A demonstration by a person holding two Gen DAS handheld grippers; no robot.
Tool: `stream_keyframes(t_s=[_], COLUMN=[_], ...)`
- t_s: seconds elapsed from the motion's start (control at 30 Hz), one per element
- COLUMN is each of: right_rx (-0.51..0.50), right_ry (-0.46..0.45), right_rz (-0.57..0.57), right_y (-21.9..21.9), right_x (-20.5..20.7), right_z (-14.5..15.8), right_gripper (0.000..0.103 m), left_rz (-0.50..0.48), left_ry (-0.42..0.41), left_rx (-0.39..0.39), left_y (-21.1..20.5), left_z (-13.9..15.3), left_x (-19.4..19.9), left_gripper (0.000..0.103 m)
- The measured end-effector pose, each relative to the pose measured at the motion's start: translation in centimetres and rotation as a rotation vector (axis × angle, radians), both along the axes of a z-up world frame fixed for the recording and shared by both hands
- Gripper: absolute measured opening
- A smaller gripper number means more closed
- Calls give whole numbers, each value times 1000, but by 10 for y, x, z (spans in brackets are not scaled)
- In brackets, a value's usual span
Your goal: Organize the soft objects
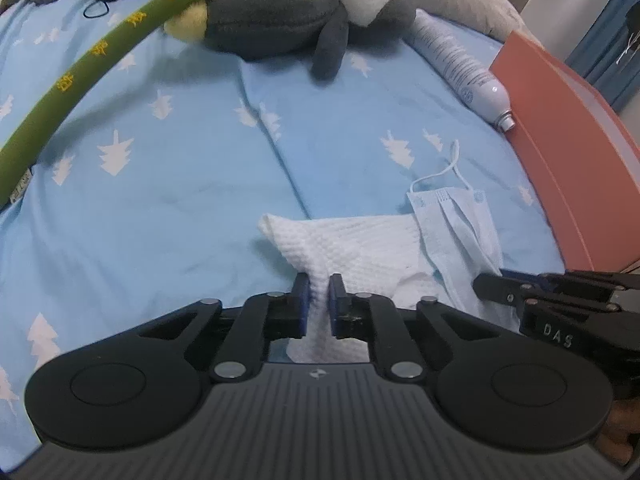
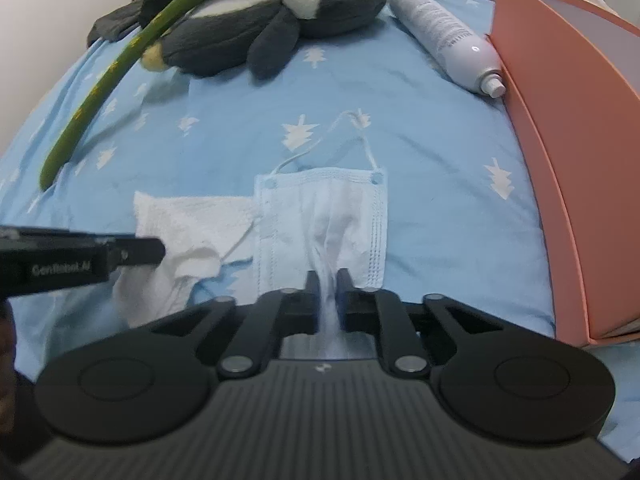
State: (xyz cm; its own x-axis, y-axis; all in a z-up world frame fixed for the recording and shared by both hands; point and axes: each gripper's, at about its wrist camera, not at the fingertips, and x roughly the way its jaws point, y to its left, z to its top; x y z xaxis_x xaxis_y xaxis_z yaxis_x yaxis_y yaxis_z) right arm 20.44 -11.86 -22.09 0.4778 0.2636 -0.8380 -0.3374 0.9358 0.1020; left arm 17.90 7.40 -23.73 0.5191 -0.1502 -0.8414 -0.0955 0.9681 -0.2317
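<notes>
A white textured cloth [image 1: 360,248] lies on the blue bed sheet [image 1: 180,200], and my left gripper [image 1: 319,286] is shut on its near edge, the fabric pinched between the pads. Beside it on the right lies a light blue face mask [image 2: 320,216] with white ear loops. My right gripper [image 2: 328,280] is shut on the mask's near edge, which bunches between the fingers. The same cloth [image 2: 192,220] shows left of the mask in the right wrist view, with the left gripper's black body [image 2: 80,260] over it. The mask [image 1: 456,224] overlaps the cloth's right side.
A grey and white plush penguin [image 1: 280,20] lies at the far side of the bed under a long green plush stalk [image 1: 92,64]. A white spray can [image 1: 460,64] rests against an orange box [image 2: 568,160] on the right.
</notes>
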Motion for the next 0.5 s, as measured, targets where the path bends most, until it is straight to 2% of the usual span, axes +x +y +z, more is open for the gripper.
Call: stream_keyframes(t_s=[0.5], right_rx=[67], right_ry=[-39], right_rz=[-75], right_y=[-21], right_x=[-43], right_z=[35], right_gripper=[6], left_rz=[57], left_ry=[-103], left_rx=[-17], left_y=[3], left_z=[47], left_x=[-48], left_gripper=[10])
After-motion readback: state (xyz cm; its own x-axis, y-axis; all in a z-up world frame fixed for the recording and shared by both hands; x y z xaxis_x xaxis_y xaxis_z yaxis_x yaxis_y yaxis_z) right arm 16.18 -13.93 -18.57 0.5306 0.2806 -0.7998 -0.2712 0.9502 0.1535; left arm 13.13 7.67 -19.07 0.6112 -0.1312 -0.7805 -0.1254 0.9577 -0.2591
